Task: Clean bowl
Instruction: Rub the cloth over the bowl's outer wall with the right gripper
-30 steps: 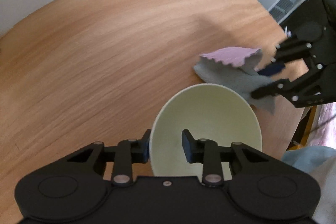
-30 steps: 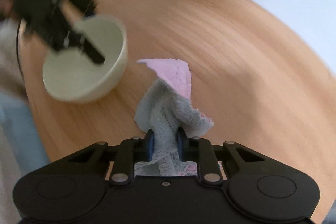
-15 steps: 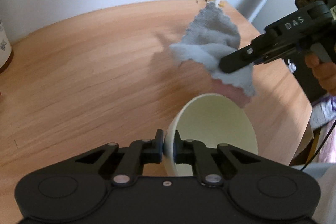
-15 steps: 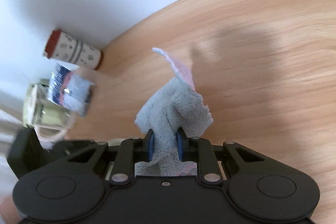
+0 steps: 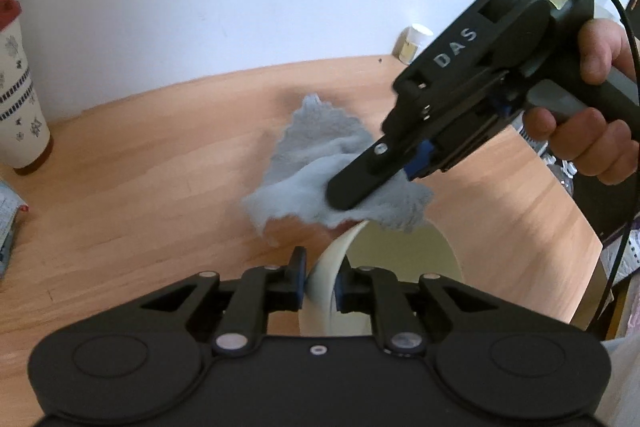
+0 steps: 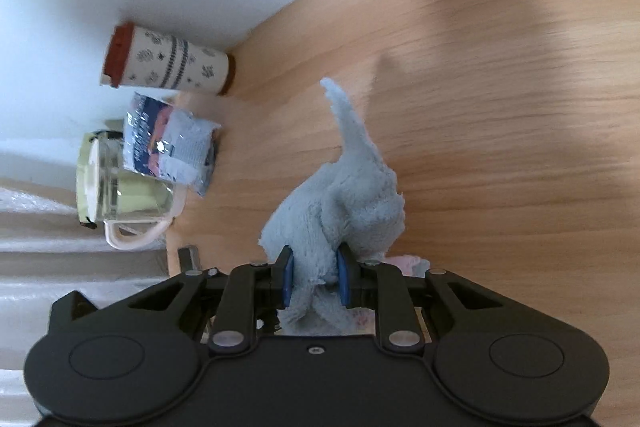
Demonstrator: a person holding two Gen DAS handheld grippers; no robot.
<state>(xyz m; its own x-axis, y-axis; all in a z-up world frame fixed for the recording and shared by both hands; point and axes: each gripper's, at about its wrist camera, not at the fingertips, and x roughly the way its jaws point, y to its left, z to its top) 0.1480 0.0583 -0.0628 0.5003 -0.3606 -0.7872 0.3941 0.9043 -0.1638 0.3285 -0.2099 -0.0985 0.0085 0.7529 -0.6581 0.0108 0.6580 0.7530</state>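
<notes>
A cream bowl is held tipped on its side above a round wooden table. The left gripper pinches the bowl's rim, with 1 finger outside the wall and 1 inside. The visible inside of the bowl looks bare and pale; its lower part is hidden behind the gripper body.

Just above the bowl's upper rim hangs a fluffy grey-blue cloth. The right gripper is clamped on the bunched cloth, its 2 blue pads pressing the fabric from either side. A small patch of pink shows under the cloth's lower edge.

The left wrist view shows the right gripper from outside: a black tool marked "DAS", gripped by a bare hand, with a green light and a cable on its rear. It also shows a small white-capped jar at the far table edge by the white wall, and a tall patterned tumbler at the left.

The right wrist view does not show the bowl. It shows the cloth rising in a point toward the table, and 3 items grouped near the wall: the patterned tumbler with a red-brown lid, a shiny plastic packet, and a clear glass pitcher with a pale handle. What the tumbler and pitcher hold cannot be told.
</notes>
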